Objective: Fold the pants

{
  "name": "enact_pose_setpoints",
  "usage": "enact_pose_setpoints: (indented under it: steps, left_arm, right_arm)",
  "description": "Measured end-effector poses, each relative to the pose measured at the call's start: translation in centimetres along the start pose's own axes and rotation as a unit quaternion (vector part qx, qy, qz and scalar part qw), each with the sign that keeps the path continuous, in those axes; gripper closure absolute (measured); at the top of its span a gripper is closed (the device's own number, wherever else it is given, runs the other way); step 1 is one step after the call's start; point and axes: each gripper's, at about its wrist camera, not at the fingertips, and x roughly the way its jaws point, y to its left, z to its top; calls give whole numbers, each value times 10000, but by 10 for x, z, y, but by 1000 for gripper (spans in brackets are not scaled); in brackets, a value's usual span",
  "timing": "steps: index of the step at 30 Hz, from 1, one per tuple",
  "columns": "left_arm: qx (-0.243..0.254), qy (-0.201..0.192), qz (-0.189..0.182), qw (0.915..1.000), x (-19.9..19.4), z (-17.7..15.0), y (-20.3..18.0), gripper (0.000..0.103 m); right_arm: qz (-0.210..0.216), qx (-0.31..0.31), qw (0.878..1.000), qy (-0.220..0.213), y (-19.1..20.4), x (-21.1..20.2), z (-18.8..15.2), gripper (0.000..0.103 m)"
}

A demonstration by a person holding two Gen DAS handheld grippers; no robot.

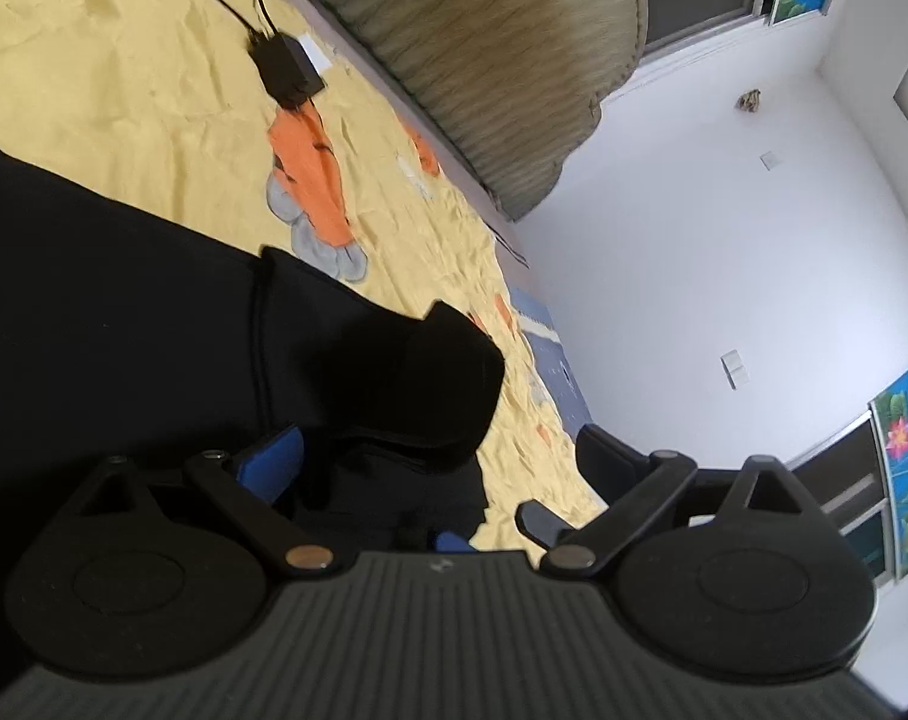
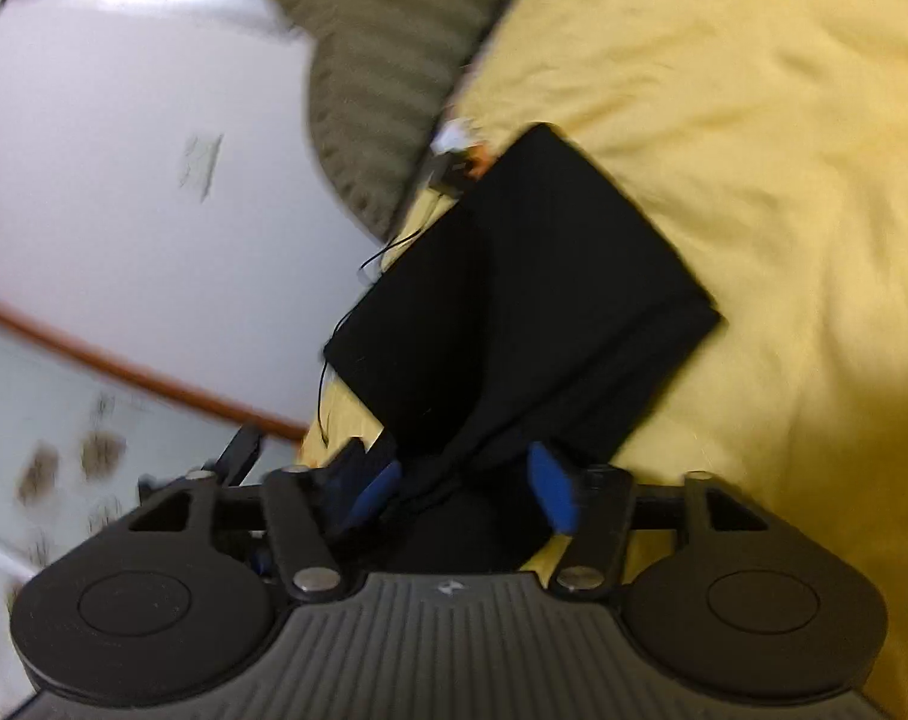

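Both claws gape, left claw (image 1: 436, 462) and right claw (image 2: 463, 483); black pants (image 2: 532, 288) (blurred) hide the fingertips

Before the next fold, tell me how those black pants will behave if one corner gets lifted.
The black pants will probably go floppy: the cloth sags and bunches between the right gripper pads. They seem light for their size, lying flat without denting the yellow sheet much. The folded layers may slide apart, since nothing pins their edges down.
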Motion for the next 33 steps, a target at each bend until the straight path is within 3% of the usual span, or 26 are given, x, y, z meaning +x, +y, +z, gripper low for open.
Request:
enact_pose_setpoints:
  steps: [6,12,13,15,18,20,26,33]
  left_arm:
    - [-215,-146,-15,9997,-17,-6,12,7]
    - [-315,-175,13,9994,-18,-6,17,7]
    - [-317,-196,-5,9993,-19,-7,17,7]
    - [-262,-207,-27,9994,-20,-8,17,7]
    - [-280,-246,-23,9993,-23,-10,17,7]
    - [-307,-240,-48,9992,-23,-9,18,7]
    - [-14,-122,91,9999,-10,-4,10,6]
    - [-151,3,266,9995,15,2,6,5]
  right_arm:
    - [-112,159,9990,-398,2,13,-1,40]
    - [-511,485,9895,-1262,12,26,-11,40]
    - [-658,276,9904,-1188,18,31,-13,43]
    - [-876,-97,9897,-1128,26,37,-16,73]
    - [-937,172,9895,-1086,9,39,-11,90]
    - [-735,346,9912,-1046,2,36,-9,90]
    - [-597,-25,9930,-1019,9,28,-10,93]
    - [-388,99,9943,-985,6,17,-7,94]
